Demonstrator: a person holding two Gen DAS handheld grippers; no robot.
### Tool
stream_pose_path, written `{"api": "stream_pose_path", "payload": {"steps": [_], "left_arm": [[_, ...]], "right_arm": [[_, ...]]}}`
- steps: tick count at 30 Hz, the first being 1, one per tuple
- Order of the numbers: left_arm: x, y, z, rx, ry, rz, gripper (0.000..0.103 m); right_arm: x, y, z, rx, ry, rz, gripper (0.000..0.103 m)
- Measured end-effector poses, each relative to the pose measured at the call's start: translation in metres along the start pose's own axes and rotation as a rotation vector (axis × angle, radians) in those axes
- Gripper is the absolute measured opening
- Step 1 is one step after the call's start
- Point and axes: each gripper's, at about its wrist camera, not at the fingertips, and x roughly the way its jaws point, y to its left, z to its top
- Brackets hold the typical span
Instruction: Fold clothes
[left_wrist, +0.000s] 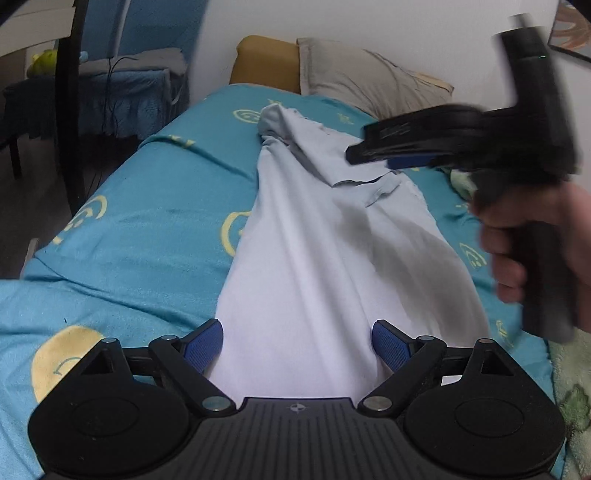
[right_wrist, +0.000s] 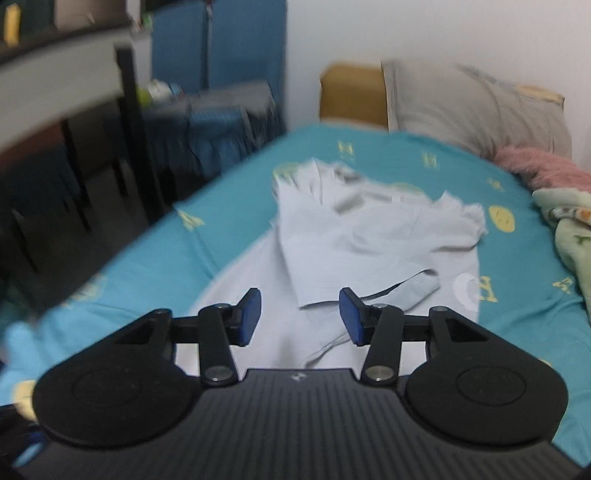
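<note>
A pale grey-blue shirt lies lengthwise on the teal bedspread, its far part bunched and folded over. My left gripper is open low over the shirt's near end, with the cloth running between its blue pads but not pinched. In the right wrist view the same shirt shows a folded-over upper part with a sleeve edge near the fingers. My right gripper is open above it, holding nothing. The left wrist view also catches the right gripper, blurred, held by a hand above the shirt's right side.
A grey pillow and a mustard cushion sit at the head of the bed. A pink fluffy item and a green blanket lie along the right edge. Dark furniture and a draped table stand left of the bed.
</note>
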Motion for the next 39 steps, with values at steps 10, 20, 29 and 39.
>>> {"api": "stream_pose_path", "payload": {"steps": [10, 20, 29, 39], "left_arm": [[0.008, 0.012, 0.0, -0.037, -0.04, -0.008, 0.091], [0.001, 0.011, -0.005, -0.043, -0.063, 0.017, 0.091], [0.0, 0.01, -0.007, -0.027, -0.089, 0.027, 0.091], [0.013, 0.005, -0.008, 0.048, -0.101, 0.056, 0.093]], "right_arm": [[0.082, 0.007, 0.001, -0.154, 0.111, -0.081, 0.022], [0.073, -0.055, 0.066, 0.104, -0.031, -0.2, 0.007], [0.119, -0.115, 0.098, 0.204, -0.073, -0.372, 0.006], [0.143, -0.157, 0.041, 0.405, -0.111, -0.287, 0.009]]}}
